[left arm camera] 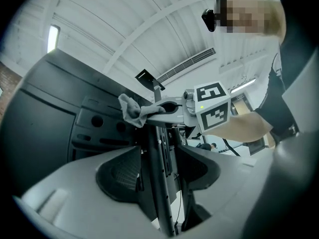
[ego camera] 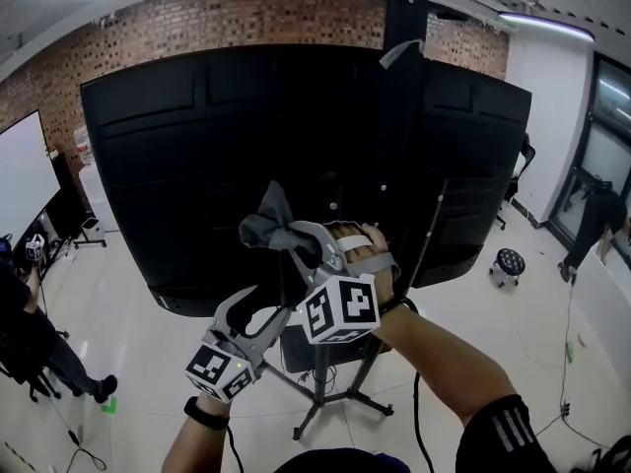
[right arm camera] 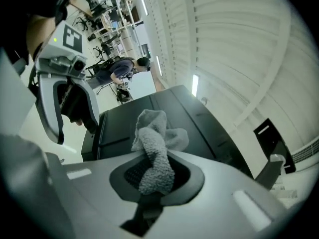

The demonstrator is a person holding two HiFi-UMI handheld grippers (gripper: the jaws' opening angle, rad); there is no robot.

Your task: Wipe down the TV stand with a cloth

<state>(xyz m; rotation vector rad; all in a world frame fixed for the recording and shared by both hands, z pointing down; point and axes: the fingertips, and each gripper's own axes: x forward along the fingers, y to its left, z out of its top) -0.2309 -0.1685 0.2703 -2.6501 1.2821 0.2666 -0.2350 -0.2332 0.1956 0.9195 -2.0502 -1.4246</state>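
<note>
The back of a large black TV (ego camera: pixel 246 146) fills the head view; it is mounted on a black stand with a pole and splayed legs (ego camera: pixel 325 397). My right gripper (ego camera: pixel 311 244) is shut on a grey cloth (ego camera: pixel 271 227), held up against the TV's back; the cloth (right arm camera: pixel 154 153) bunches out between the jaws of the right gripper (right arm camera: pixel 154 176). Just below and left, my left gripper (ego camera: pixel 271 304) is open. In the left gripper view the stand's pole (left arm camera: pixel 162 193) runs through the gap of the left gripper (left arm camera: pixel 159 171), with the cloth (left arm camera: pixel 130 108) above.
A person (ego camera: pixel 30 343) stands at the far left near a white screen (ego camera: pixel 25 175). A small round stool (ego camera: pixel 509 262) and another person (ego camera: pixel 596 220) are at the right. Cables lie on the pale floor (ego camera: pixel 148 353).
</note>
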